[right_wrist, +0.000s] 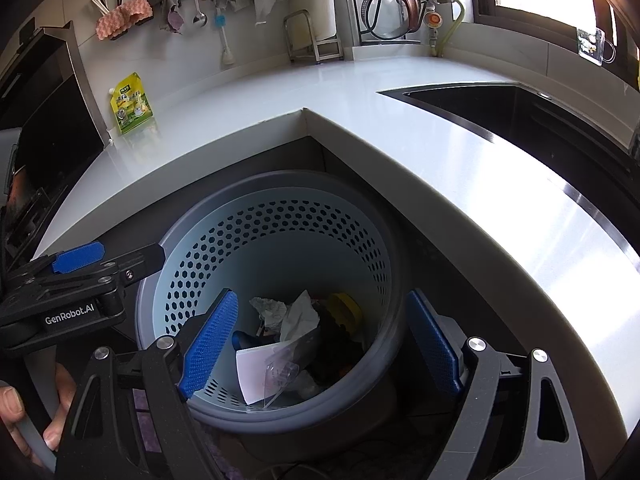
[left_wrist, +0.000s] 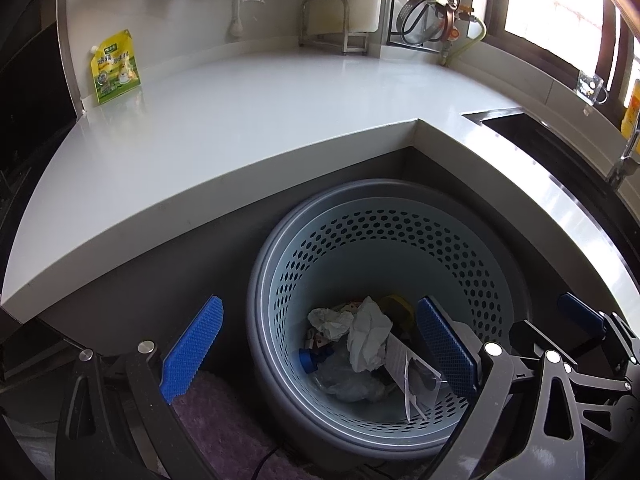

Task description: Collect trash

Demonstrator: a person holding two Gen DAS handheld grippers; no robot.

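A pale blue perforated bin point(left_wrist: 360, 248) point(right_wrist: 280, 240) with a grey rim stands on the floor in the inner corner of the counter. It holds crumpled white paper point(left_wrist: 368, 336) point(right_wrist: 300, 316), a white card point(left_wrist: 404, 360) point(right_wrist: 252, 372), a yellow item point(left_wrist: 400, 306) point(right_wrist: 344, 308), clear plastic and a blue-capped bottle point(left_wrist: 310, 360). My left gripper point(left_wrist: 320, 348) hangs open over the bin's left side, nothing between its blue pads. Over the bin's near rim, my right gripper point(right_wrist: 320, 344) is open and empty too. A yellow-green pouch point(left_wrist: 114, 66) point(right_wrist: 131, 103) leans against the wall on the counter.
The white L-shaped countertop point(left_wrist: 260, 120) point(right_wrist: 440, 152) wraps around the bin. A dark sink point(right_wrist: 520, 120) lies on the right. Cloths, a spoon and a brush hang on the back wall, and a metal rack point(right_wrist: 392, 4) stands in the corner. A purple mat point(left_wrist: 224, 432) covers the floor.
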